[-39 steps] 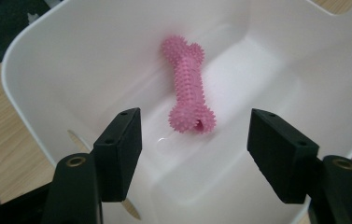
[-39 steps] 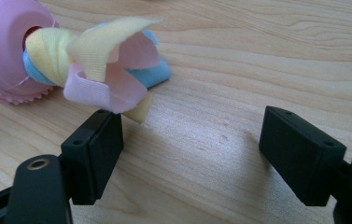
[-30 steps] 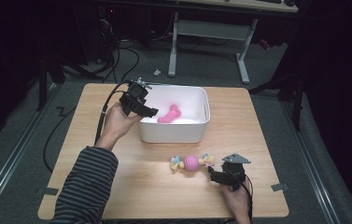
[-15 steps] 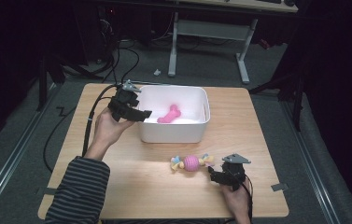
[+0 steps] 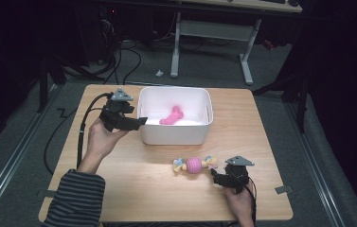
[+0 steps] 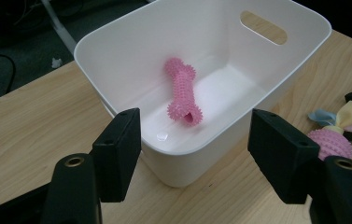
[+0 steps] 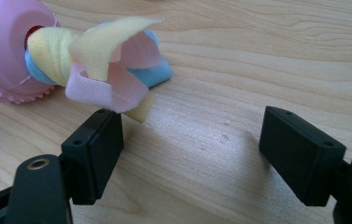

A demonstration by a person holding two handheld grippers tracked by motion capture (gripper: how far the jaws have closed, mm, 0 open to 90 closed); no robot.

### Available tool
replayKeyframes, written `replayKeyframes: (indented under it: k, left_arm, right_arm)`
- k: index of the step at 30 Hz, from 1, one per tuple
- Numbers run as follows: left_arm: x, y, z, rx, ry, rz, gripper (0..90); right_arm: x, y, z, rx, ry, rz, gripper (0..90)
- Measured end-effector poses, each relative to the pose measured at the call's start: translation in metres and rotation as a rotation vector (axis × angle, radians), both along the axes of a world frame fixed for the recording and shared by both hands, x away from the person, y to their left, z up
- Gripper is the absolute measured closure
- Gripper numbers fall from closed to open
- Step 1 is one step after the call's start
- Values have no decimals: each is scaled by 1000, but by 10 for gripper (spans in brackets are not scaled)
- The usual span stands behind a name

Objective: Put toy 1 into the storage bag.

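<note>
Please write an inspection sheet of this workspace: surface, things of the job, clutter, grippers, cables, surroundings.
Surface: light wooden table, bare apart from the job's things.
Job's things: pink spiked rubber bone lying inside the white plastic bin; pink ball toy with pastel cloth knots on the table in front of the bin.
Clutter: nothing seen.
Grippers: left gripper open beside the bin's left wall; right gripper open, empty, close to the cloth knot.
Cables: black cable trailing from the left gripper.
Surroundings: dark floor, grey desk frame behind.

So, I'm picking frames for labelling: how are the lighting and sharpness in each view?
High view: table evenly lit, surroundings dark, slightly soft. Left gripper view: sharp, glare on the white bin floor around the pink bone toy. Right gripper view: ball toy close, slightly soft.
</note>
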State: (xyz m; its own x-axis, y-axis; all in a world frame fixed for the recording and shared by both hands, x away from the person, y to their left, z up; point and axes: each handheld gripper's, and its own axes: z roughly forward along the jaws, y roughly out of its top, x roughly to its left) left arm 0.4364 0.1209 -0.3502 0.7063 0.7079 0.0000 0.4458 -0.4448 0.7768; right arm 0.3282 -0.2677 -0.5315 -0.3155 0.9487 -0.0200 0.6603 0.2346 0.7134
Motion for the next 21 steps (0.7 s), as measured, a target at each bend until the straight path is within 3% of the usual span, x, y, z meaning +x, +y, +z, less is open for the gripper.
replayKeyframes:
  k: [21]
  left_arm:
    - [-36, 36, -23, -78, 15, 48, 354]
  right_arm:
    - [0, 0, 0, 0, 0, 0, 219]
